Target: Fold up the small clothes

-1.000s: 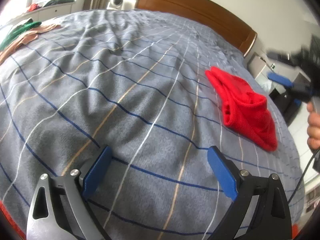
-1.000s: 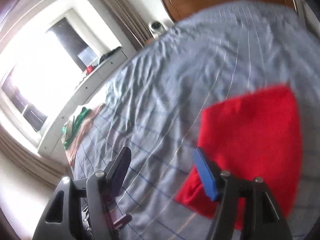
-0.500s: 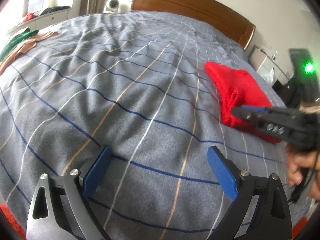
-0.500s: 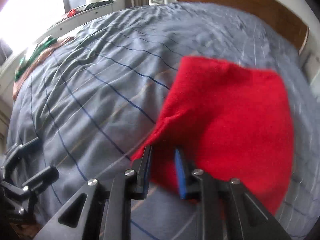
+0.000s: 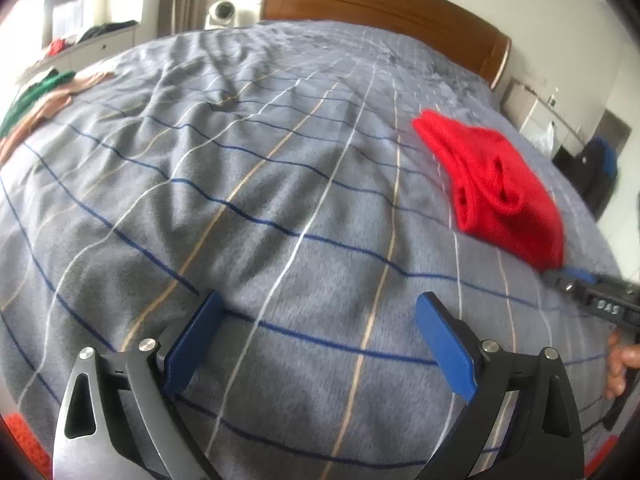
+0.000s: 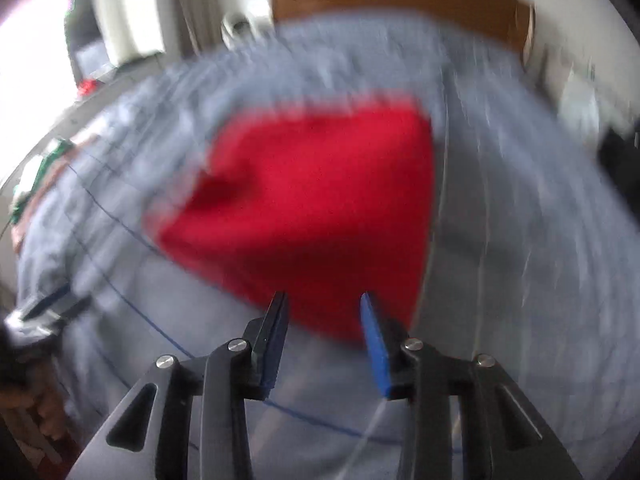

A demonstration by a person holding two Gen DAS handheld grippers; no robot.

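Right wrist: red garment (image 6: 320, 200) beyond hand-held gripper (image 6: 324, 320)

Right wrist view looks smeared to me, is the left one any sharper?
Right wrist view: heavy motion blur, the red cloth and bed cover streaked, only the right gripper crisp. Left wrist view: sharp, cloth folds readable, fisheye bending at the edges, window glare top left.

red garment (image 5: 500, 188): soft matt knit cloth
bedspread (image 5: 240, 200): fuzzy matt grey fabric, striped
headboard (image 5: 380, 4): smooth, slightly glossy wood
left gripper (image 5: 320, 340): matt black frame, blue pads, shiny metal screws
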